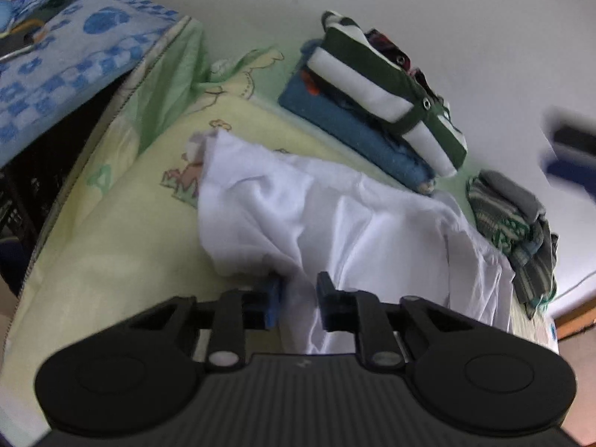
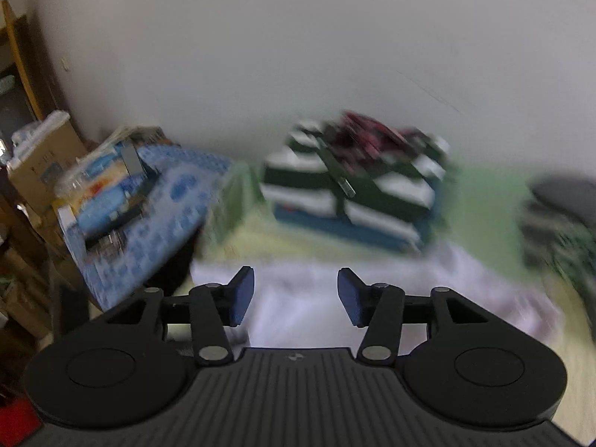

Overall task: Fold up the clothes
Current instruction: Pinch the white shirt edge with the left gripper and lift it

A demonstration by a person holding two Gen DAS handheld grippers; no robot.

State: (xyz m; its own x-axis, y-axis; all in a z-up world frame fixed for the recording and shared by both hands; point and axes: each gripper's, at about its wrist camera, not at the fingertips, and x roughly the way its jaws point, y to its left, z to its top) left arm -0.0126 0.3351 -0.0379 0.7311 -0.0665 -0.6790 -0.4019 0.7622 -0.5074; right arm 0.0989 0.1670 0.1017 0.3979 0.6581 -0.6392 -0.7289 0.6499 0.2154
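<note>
left-only: fingers [image 1: 275,303] pinching white garment [image 1: 335,216]

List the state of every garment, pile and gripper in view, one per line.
White garment: spread out, rumpled, not yet folded.
Left gripper: fabric of the white garment between its fingers; grip cannot be told.
Right gripper: open, empty.
Green-and-white striped garment: folded, stacked on a blue folded one.
Patterned pile: crumpled, unfolded.
</note>
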